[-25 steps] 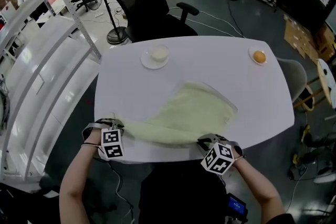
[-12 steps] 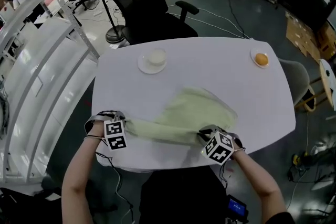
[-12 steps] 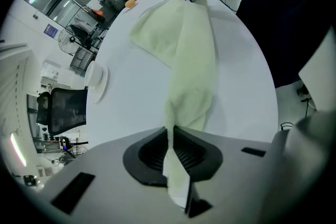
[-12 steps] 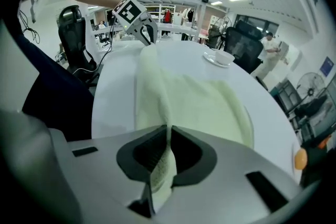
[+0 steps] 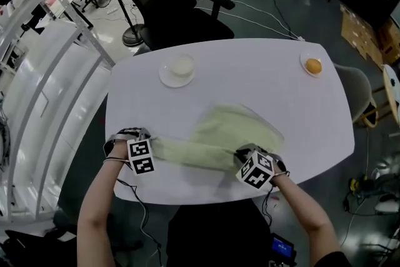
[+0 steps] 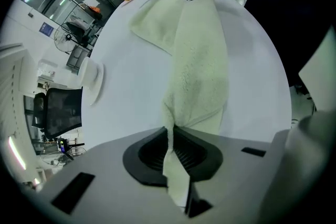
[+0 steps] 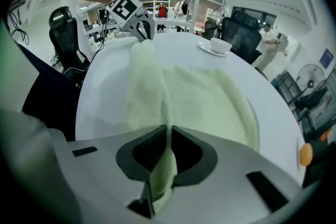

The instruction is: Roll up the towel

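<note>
Towel (image 5: 232,129): pale green terry, lying at 6 o'clock on the worktop (image 5: 250,78). Its near edge is bunched into a low ridge running 9 to 3 between the two tools. The rest lies flat, spreading toward 1 o'clock.

Handling, judged: light, limp, no stiffness. The nap should grip itself and the pads, so little slip in the hold. It will likely sag or unroll unless kept taut. Best hold is at the two ends of the near ridge, so the roll stays even.

Left tool (image 5: 150,147): pressed together, pinching the ridge's 9 o'clock end.
Right tool (image 5: 240,156): pinching the 3 o'clock end. Its jaws have just been opening a touch, with the fold between the pads.

Worktop: white, smooth, rounded corners. The cloth may skid on it rather than turn over.
- Cup (image 5: 182,64) on a saucer at 11, well apart from the towel.
- Orange thing (image 5: 313,65) on a small dish at 2.

Room: black chair (image 5: 169,3) at 12 beyond the far edge, white rack (image 5: 44,90) at 9, cables on a dark floor.
</note>
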`<state>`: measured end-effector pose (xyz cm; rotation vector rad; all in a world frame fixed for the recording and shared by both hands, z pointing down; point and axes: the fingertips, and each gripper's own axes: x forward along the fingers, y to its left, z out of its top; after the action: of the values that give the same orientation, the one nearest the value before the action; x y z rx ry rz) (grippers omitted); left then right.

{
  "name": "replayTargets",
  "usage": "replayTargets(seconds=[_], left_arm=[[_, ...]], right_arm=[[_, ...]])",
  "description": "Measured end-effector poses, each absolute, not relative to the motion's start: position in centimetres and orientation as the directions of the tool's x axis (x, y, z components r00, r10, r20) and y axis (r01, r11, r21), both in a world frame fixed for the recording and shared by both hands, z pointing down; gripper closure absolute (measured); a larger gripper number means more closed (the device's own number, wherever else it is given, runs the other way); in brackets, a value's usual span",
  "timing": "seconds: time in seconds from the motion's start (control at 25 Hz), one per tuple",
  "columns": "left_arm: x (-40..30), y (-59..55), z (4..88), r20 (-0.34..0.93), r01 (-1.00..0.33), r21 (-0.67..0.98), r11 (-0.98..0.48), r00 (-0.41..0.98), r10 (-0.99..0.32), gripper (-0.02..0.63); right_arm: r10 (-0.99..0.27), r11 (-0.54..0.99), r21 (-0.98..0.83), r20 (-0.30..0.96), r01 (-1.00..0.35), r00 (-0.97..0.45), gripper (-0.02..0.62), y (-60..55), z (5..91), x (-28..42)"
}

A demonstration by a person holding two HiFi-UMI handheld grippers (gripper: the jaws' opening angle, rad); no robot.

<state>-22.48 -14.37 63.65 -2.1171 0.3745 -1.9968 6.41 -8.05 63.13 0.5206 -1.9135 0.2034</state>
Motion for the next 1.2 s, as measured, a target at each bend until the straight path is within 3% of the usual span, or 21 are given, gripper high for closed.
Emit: replayTargets(seconds=[0.24, 0.64, 0.88, 1.04, 1.2], left_arm=[[-22.1, -14.6, 63.5, 0.926, -0.049, -0.368, -0.928, 0.072, -0.371, 0.552], [-23.6, -15.4, 60.3, 0.876, -0.082, -0.466, -0.881, 0.099, -0.472, 0.348], [-23.6, -13.6, 58.0, 0.861, -0.148, -0.463, -0.874, 0.158, -0.483, 0.341], [-21.7, -12.0, 56.5, 0.848, -0.247, -0.396, -0.884, 0.271, -0.456, 0.341], [-19.2, -9.8, 56.2, 0.84, -0.24, -0.345, -0.907, 0.352, -0.412, 0.341]], right_arm=[[-0.277, 0.888, 0.123, 0.911, -0.442, -0.304, 0.543, -8.3, 63.3, 6.7], [-0.393, 0.851, 0.233, 0.876, -0.47, -0.278, 0.425, -9.1, 60.7, 8.1], [-0.425, 0.834, 0.226, 0.846, -0.504, -0.323, 0.345, -7.7, 58.0, 8.1], [-0.419, 0.839, 0.206, 0.836, -0.504, -0.355, 0.33, -6.1, 56.9, 7.3], [-0.411, 0.851, 0.203, 0.832, -0.485, -0.373, 0.328, -4.4, 56.8, 6.3]])
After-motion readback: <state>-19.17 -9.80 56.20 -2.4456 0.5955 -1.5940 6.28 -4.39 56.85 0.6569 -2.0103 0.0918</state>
